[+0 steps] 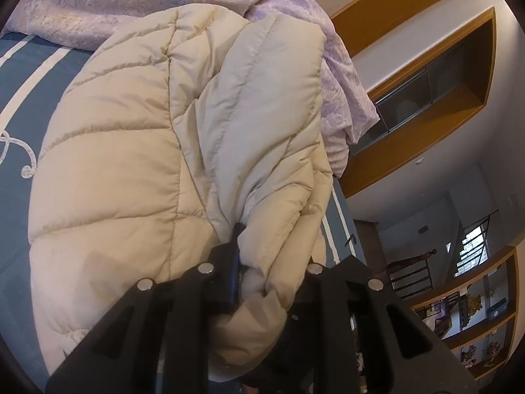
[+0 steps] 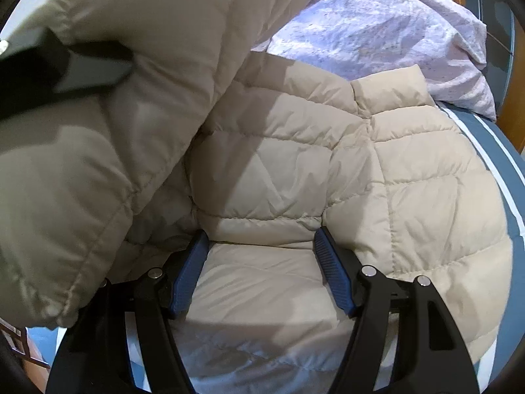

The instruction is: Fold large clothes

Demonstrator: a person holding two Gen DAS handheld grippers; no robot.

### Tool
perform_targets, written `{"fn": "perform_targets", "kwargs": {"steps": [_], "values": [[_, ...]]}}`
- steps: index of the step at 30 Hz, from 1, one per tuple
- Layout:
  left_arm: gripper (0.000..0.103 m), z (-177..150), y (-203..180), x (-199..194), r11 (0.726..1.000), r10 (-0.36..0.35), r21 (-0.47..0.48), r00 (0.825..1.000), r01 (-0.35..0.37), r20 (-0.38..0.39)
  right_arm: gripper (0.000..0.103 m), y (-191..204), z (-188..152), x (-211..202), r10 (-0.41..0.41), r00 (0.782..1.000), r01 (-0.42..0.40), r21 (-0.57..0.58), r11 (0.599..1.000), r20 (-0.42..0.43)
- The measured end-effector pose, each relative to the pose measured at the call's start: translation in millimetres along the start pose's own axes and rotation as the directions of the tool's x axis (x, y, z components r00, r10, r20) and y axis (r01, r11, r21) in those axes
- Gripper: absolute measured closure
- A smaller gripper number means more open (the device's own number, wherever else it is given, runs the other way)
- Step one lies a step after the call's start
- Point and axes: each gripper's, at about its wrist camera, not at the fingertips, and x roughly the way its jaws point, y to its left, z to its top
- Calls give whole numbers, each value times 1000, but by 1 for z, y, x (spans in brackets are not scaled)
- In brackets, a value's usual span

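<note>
Left gripper (image 1: 252,279), lower centre: clamped on bunched jacket (image 1: 131,151) edge. Right gripper (image 2: 262,272), lower centre: spread wide, gripping nothing, over jacket on blue bedspread (image 2: 505,164). Lilac duvet (image 2: 377,26) beyond. Step: folding lifted side across. Next: lay flap flat, release.

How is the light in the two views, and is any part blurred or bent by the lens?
Left wrist view: soft daylight, the bookshelf curves strongly at the rim. Right wrist view: a hard shadow falls across the beige jacket, and its lifted fold at the left is close and blurred.
</note>
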Motion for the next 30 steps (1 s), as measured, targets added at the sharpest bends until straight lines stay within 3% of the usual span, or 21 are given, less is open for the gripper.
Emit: {"fn": "perform_targets", "kwargs": {"steps": [25, 30], "values": [[83, -19, -7, 33, 998, 60, -2, 998, -60, -37, 35, -32, -14, -29, 16, 1000, -15, -13, 1000, 21], [83, -24, -17, 47, 991, 130, 52, 990, -127, -50, 35, -56, -20, -58, -18, 998, 19, -9, 1000, 59]]}}
